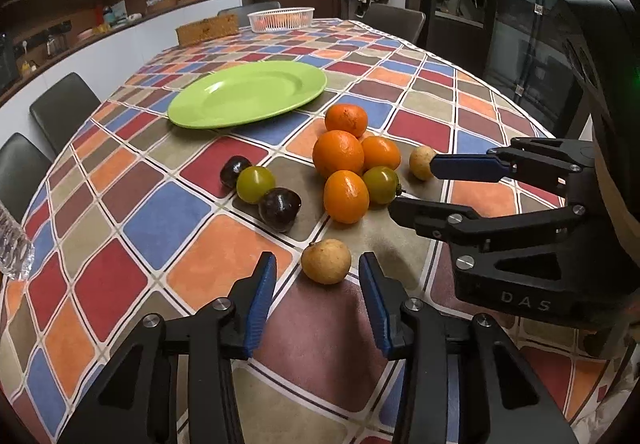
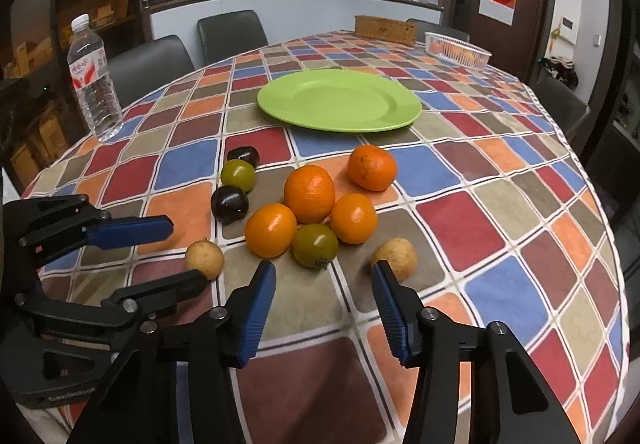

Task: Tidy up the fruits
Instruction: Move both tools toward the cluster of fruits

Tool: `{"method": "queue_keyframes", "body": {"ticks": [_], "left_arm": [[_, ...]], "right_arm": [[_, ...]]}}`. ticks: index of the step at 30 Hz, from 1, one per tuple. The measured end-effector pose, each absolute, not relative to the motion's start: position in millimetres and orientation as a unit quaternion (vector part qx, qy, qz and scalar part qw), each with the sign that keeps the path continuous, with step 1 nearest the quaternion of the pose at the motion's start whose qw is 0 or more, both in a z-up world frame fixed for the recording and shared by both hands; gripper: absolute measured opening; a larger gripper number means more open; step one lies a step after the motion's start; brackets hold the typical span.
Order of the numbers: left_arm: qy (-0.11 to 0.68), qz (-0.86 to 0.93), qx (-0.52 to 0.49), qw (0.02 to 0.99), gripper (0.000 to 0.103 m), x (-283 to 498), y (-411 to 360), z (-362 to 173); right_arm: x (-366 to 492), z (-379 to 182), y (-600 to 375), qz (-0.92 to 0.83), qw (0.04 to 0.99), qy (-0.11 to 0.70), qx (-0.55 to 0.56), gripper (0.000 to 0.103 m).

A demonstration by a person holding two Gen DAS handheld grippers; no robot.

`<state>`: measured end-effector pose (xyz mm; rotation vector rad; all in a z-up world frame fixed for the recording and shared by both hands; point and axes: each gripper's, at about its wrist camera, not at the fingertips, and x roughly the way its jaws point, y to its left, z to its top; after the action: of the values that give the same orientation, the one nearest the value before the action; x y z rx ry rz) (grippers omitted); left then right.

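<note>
**Both grippers open at the fruit cluster**

Your left gripper hangs low over the checked tablecloth with its jaws apart, and a tan fruit sits just ahead, between the blue fingertips, touching neither. Your right gripper also has its jaws apart; a second tan fruit lies right at its right fingertip, partly hidden behind it, and a green tomato rests just beyond the gap.

The fruits lie bunched on the cloth, none on the green plate, which stands farther back, apart from them. Four oranges crowd together, touching that green tomato. To their left, two dark plums flank another green tomato in a short touching row.

In the left wrist view, the right gripper reaches in from the side, its fingers close beside the orange cluster. A water bottle stands upright near the left table edge. At the far end sit a white basket and a brown box. Chairs ring the table.
</note>
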<state>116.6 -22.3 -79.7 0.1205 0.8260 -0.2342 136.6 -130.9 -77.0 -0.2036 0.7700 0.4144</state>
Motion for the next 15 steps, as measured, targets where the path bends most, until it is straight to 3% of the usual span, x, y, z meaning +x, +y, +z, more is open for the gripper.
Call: {"method": "queue_keyframes", "body": {"ticks": [15], "left_arm": [[0.423, -0.136, 0.046, 0.894, 0.029, 135, -22, -87]], "right_arm": [[158, -85, -119, 0.219, 0.887, 0.393, -0.106, 0.042]]}}
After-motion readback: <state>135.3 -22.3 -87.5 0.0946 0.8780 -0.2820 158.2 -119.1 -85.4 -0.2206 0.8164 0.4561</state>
